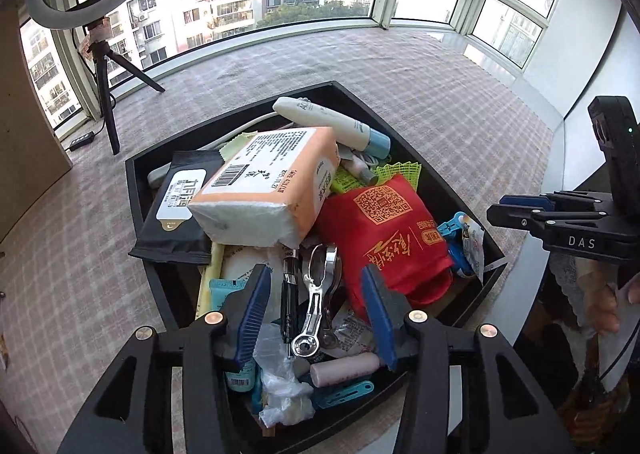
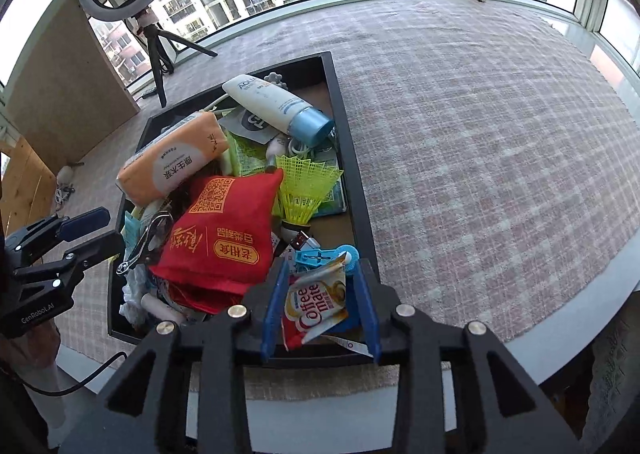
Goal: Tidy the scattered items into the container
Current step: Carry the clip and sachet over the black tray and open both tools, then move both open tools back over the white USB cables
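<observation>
The left gripper point(image 1: 316, 314), black-framed with blue ribbed pads, is held with jaws spread apart. The matching right gripper point(image 2: 320, 310) is likewise held parted, nothing clamped between its fingers.

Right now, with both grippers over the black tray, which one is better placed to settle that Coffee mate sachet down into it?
The right gripper. Its open fingers already bracket the Coffee mate sachet at the black tray near edge, while the left gripper hangs open over the metal tongs.
</observation>
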Demonstrator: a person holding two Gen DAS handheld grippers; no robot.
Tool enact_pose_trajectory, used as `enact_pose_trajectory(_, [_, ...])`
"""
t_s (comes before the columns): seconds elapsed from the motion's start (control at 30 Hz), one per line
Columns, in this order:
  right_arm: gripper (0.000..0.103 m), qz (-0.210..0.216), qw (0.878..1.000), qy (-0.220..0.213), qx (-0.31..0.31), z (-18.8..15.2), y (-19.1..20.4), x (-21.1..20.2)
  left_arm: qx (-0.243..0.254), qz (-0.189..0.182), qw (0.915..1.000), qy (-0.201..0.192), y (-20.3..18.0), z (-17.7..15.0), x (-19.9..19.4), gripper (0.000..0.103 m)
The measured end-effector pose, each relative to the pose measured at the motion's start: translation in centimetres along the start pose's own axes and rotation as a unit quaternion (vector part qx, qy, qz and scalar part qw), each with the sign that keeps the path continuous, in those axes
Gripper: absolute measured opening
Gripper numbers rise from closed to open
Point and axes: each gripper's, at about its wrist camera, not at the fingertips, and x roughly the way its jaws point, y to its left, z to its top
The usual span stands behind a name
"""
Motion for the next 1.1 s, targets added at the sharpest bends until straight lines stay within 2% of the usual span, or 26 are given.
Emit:
enact_pose_trajectory(0.3, [0.035, 0.008, 1.0, -0.01, -0.027, 0.9, 1.6, -0.6, -0.023, 0.026, 0.9993, -0.009, 2.0, -0.8, -1.5, 0.045])
enact_pose_trajectory(0.57, [0.036, 0.047, 0.996, -0.023, -0.076, 2.7, 7.0, -0.2, -0.087, 0.071, 0.9936, -0.014, 7.5, -3.3, -3.8, 0.045])
enact_pose_trajectory(0.83, [0.037, 0.097, 0.985, -0.021, -0.141, 5.0, 17.5, 1.3, -0.168, 0.116, 0.9785, -0.027, 17.7, -7.9, -8.3, 0.045])
enact_pose_trajectory(1.1, [0.036, 0.134, 0.967, -0.03, -0.217, 6.9, 32.3, 2.7, -0.25, 0.164, 0.9536, -0.035, 31.4, -12.9, -13.4, 0.045])
